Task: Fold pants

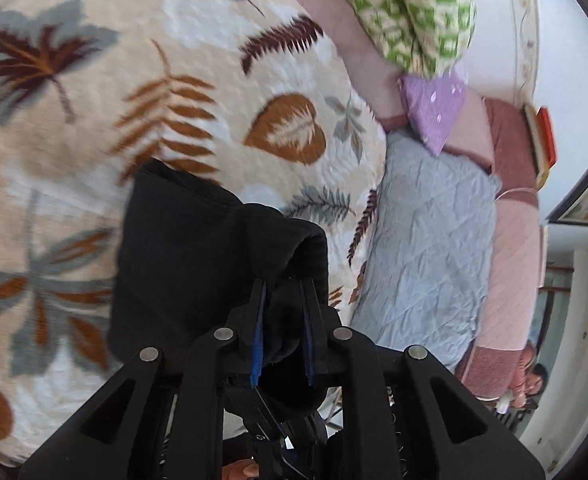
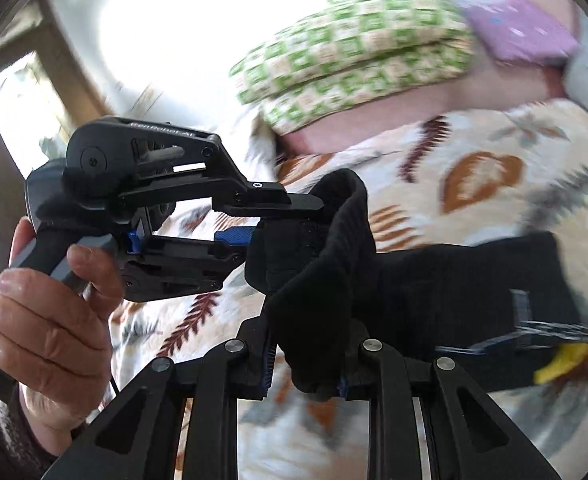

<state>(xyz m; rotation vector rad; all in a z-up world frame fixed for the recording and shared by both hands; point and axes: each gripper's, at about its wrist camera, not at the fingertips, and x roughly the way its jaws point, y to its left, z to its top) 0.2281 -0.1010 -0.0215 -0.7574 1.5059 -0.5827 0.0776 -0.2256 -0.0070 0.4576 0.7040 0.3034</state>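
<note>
Pants (image 2: 434, 280) yellow tag (image 2: 562, 362), right-view only

Both wrist views sit close over the bed (image 1: 94, 120), looking along their claws; shared: pants (image 1: 182, 248), green pillow (image 2: 354, 40).

Pants (image 1: 182, 248) lie on the blanket (image 1: 94, 120) spread over the bed (image 1: 510, 248), near edge lifted. Left gripper (image 1: 284, 292) and right gripper (image 2: 306, 344) each pinch that edge, left gripper to the left of the right. Quilt (image 1: 426, 248) lies right of the blanket. Pillow (image 1: 414, 12) rests at the far end, small cushion (image 1: 434, 112) just beside it.
</note>
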